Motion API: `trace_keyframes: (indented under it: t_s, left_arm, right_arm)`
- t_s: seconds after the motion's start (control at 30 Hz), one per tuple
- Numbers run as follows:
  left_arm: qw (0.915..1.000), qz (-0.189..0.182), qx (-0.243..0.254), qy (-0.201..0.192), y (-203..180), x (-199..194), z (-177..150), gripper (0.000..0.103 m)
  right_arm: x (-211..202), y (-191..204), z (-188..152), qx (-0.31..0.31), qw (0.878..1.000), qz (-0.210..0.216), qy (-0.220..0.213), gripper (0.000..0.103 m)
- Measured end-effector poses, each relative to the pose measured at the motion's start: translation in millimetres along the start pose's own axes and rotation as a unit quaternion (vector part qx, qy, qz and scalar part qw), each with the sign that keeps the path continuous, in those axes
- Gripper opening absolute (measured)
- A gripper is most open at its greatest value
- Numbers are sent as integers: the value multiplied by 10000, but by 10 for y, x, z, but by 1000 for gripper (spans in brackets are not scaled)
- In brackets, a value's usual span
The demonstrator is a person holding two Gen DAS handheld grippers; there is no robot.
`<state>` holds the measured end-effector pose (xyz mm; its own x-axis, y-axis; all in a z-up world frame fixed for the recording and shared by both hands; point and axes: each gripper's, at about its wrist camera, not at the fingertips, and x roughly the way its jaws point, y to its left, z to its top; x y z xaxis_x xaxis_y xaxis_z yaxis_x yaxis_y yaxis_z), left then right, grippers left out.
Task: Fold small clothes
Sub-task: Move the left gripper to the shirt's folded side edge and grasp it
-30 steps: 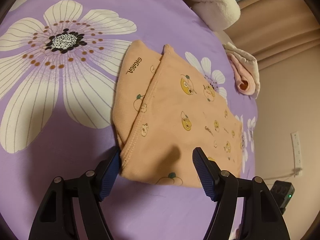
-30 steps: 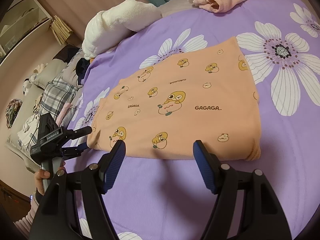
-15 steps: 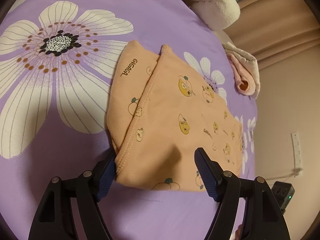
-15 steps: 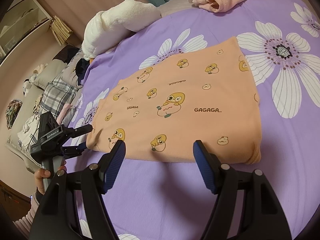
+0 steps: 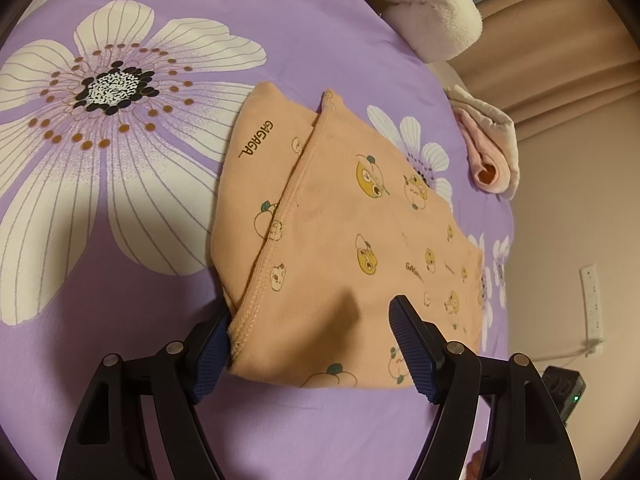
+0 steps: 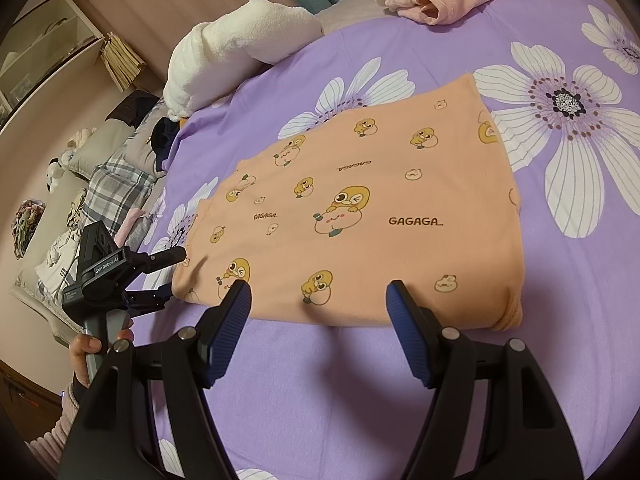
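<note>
you are holding both grippers, left gripper (image 5: 310, 332) and right gripper (image 6: 318, 300), unclenched at the near edge of the peach garment (image 6: 360, 216), its left corner lying between your left jaws.

Ahead of the blue-padded black right claw (image 6: 318, 298) lies a peach cloth (image 6: 360, 208) with yellow cartoon prints; the bedsheet (image 6: 440, 40) is purple with white flowers.

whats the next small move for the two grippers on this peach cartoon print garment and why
Probably close both on the near edge. The left gripper stands open astride a corner of the peach cartoon-print garment, and the right gripper stands open at its near edge, on the purple flowered bedsheet. Neither pinches cloth yet, and it looks only partly folded.
</note>
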<state>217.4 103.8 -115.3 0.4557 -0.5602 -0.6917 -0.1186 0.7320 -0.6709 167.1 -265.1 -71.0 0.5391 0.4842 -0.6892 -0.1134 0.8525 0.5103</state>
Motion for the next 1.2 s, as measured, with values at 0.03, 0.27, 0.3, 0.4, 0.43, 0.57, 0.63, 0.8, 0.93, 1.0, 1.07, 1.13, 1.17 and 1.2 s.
trace_keyframes:
  t_s: [0.03, 0.27, 0.3, 0.4, 0.43, 0.57, 0.63, 0.8, 0.93, 1.0, 1.07, 1.13, 1.17, 1.2]
  left_arm:
    - [10000, -3, 0, 0, 0, 3, 2, 74]
    - [10000, -7, 4, 4, -2, 14, 15, 74]
    - [10000, -8, 3, 7, -4, 18, 19, 74]
    - [10000, -10, 0, -1, -1, 19, 19, 74]
    - [10000, -9, 4, -3, 0, 19, 20, 74]
    - [10000, -10, 4, -3, 2, 20, 17, 74]
    - [10000, -15, -7, 0, -1, 25, 22, 74]
    - [10000, -74, -12, 37, -29, 54, 71, 74]
    - [9999, -144, 9, 83, -54, 84, 90, 74]
    - [9997, -205, 16, 117, -64, 97, 94, 74]
    - [9996, -228, 24, 136, -65, 108, 98, 74]
    - [9996, -235, 18, 146, -61, 113, 101, 74]
    - [9996, -241, 16, 145, -59, 112, 101, 74]
    - [9996, -242, 19, 143, -60, 114, 101, 74]
  right_arm:
    - [-2, 0, -4, 4, 10000, -3, 1, 71]
    - [0, -1, -3, 1, 10000, -7, 5, 71]
    - [0, -1, -1, 3, 10000, -8, 6, 71]
    - [0, 0, -1, 6, 10000, 4, -1, 71]
    - [3, 2, 0, 5, 10000, 7, -3, 71]
    - [7, 5, -3, 2, 10000, 11, -6, 71]
    - [6, 4, -4, 3, 10000, 11, -4, 71]
    - [7, 6, -5, 3, 10000, 17, 1, 71]
    - [7, 22, 3, -18, 10000, 25, 2, 71]
    - [8, 25, 3, -10, 10000, 22, 4, 71]
    - [10, 25, 9, 4, 10000, 17, 9, 71]
    - [13, 19, 14, 14, 10000, 23, 14, 71]
    - [17, 11, 16, 12, 10000, 21, 13, 71]
    - [15, 14, 14, 17, 10000, 21, 9, 71]
